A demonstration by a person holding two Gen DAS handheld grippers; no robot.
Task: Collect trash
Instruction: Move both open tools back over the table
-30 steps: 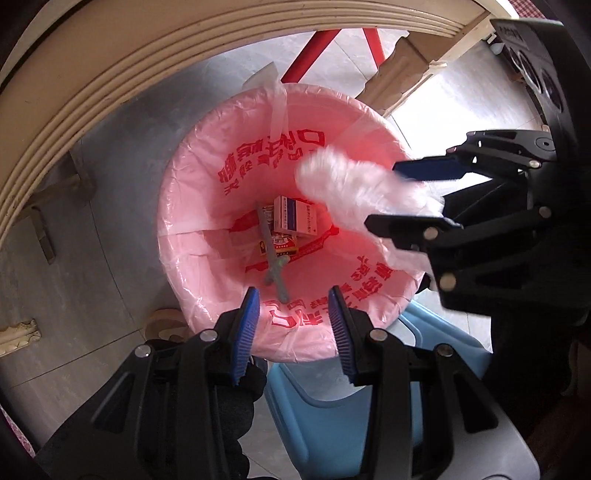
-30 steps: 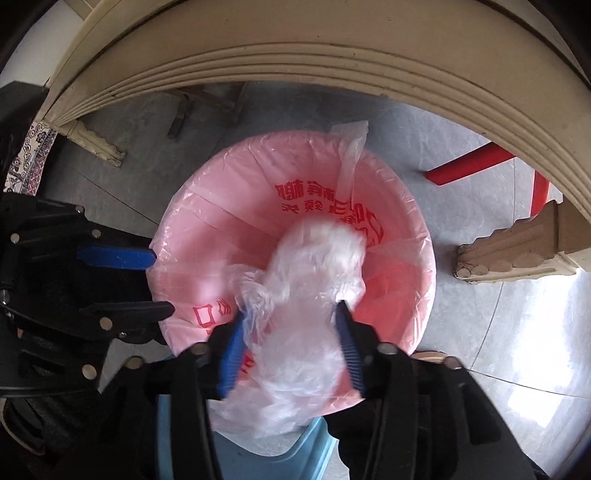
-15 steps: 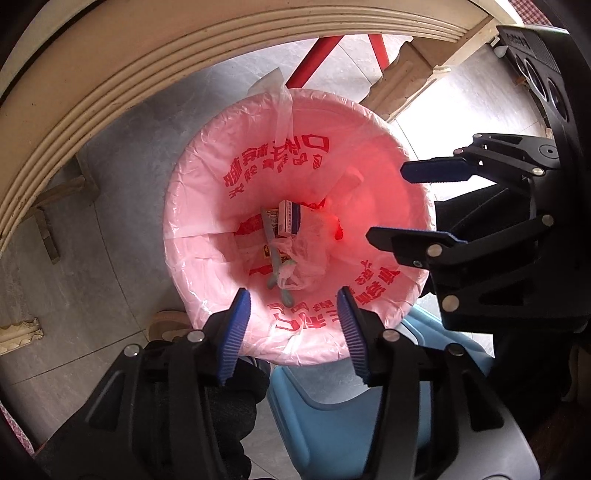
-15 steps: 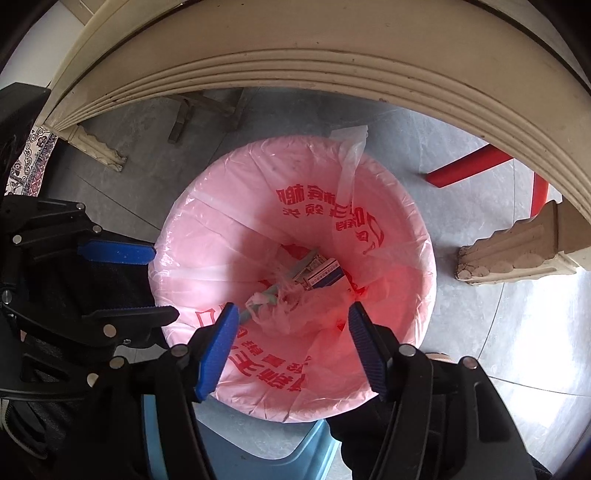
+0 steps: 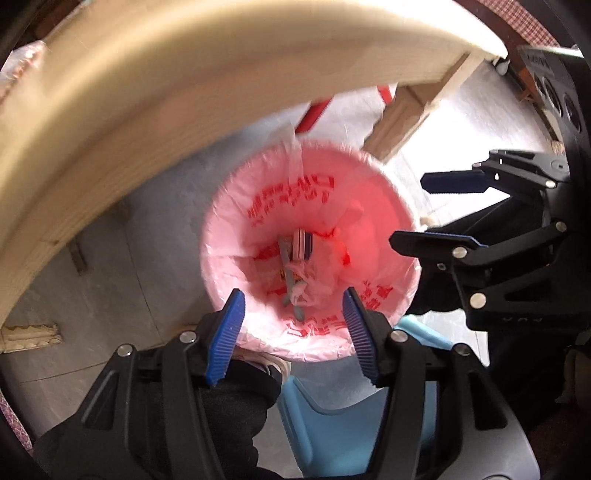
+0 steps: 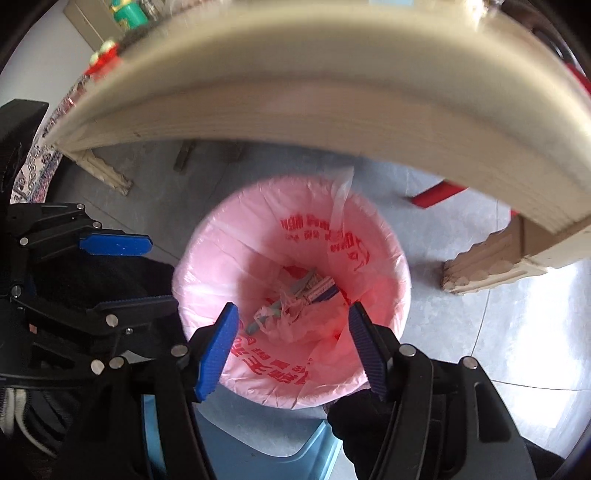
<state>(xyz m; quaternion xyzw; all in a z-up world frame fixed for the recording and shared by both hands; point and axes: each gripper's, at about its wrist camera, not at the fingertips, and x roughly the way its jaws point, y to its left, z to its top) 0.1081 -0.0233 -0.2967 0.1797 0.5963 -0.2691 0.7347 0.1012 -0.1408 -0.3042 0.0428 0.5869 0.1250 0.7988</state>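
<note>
1. Pink bag (image 5: 236, 206) lines the bin (image 6: 400, 295) on the grey floor (image 6: 517, 332); crumpled plastic (image 5: 317, 280) and a small box (image 5: 303, 244) lie at its bottom.
2. Left gripper (image 5: 293, 332) and right gripper (image 6: 291, 347) hang above the rim, jaws apart, empty.
3. Wooden table edge (image 6: 295, 85) arches overhead; a blue stool (image 5: 332, 424) sits just beside the bin, a red bar (image 6: 436, 194) beyond.

Cream wooden table edge (image 6: 332, 92) arcs across the top, carved table leg (image 6: 491, 266) on grey tiled floor (image 6: 517, 332). Red bar (image 6: 439, 194) under table; light blue plastic stool (image 5: 351, 424) at bottom of frame. Green container (image 6: 129, 11) on tabletop, blurred.
</note>
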